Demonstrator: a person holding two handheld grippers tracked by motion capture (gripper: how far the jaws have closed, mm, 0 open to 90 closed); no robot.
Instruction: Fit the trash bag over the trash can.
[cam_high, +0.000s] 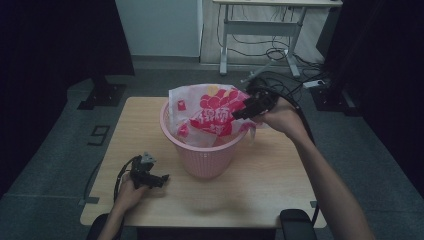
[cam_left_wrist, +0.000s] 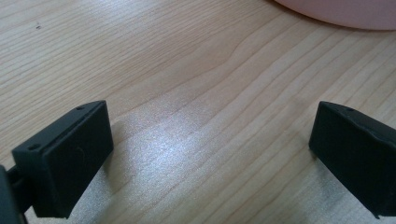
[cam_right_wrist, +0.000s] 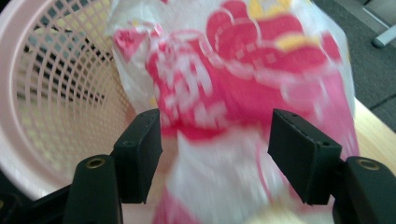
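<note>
A pink mesh basket (cam_high: 206, 152) stands in the middle of the wooden table (cam_high: 150, 120). A white plastic bag (cam_high: 207, 116) with red and yellow print lies in it, spilling over the rim. My right gripper (cam_high: 239, 113) hovers at the basket's right rim, open, its jaws on either side of the bag (cam_right_wrist: 243, 84), not closed on it; the basket wall (cam_right_wrist: 51, 84) is to their left. My left gripper (cam_high: 162, 178) rests low over the table's front left, open with bare wood between its fingers (cam_left_wrist: 70, 154). The basket's base (cam_left_wrist: 341, 11) is just ahead of it.
A white desk frame (cam_high: 260, 30) with cables on the floor stands behind the table. Dark curtains hang at both sides. A black chair part (cam_high: 296, 222) sits at the table's front right edge.
</note>
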